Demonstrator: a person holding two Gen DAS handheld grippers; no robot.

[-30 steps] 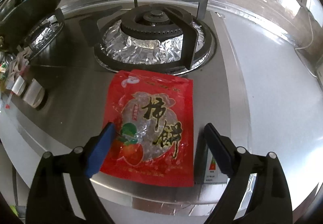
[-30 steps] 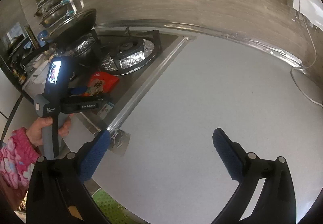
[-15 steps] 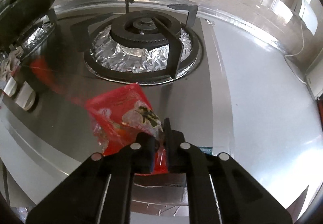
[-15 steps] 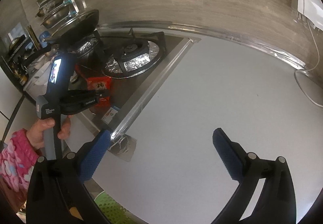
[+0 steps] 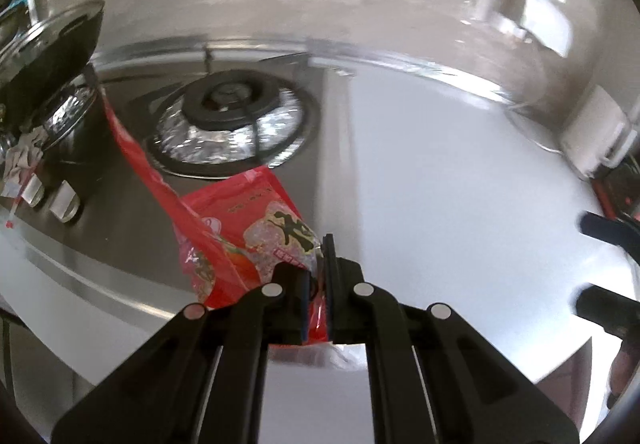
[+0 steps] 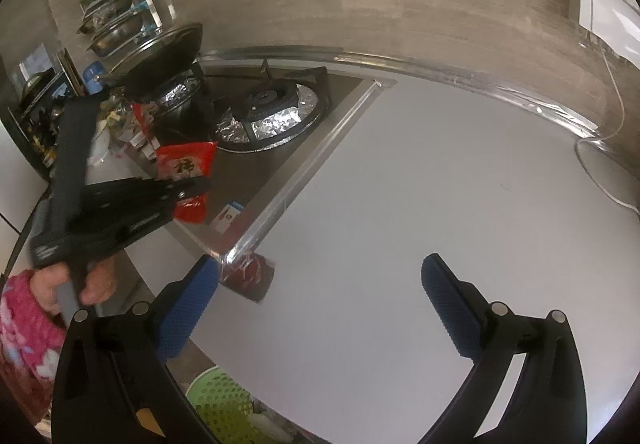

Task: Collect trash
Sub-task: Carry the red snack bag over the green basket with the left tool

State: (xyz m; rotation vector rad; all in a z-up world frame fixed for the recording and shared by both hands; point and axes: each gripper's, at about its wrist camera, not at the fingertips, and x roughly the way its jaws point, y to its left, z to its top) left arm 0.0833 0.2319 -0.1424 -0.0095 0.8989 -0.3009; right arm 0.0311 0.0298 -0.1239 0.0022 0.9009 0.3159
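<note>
A red snack bag [image 5: 248,228] with black Chinese characters hangs from my left gripper [image 5: 318,276], which is shut on its lower edge and holds it lifted above the steel stove top. The right wrist view shows the same bag [image 6: 184,164] in the left gripper [image 6: 200,184] over the stove's front corner. My right gripper [image 6: 320,300] is open and empty, hovering above the white counter [image 6: 400,184].
A gas burner [image 5: 232,124] lined with foil sits behind the bag. A lidded wok [image 5: 44,56] stands at far left. A green basket [image 6: 224,404] sits below the counter's front edge. A white cable [image 6: 600,172] lies at the right.
The left gripper closed on the red bag and has lifted it off the stove top, moving back and up. The right gripper has hardly moved.
</note>
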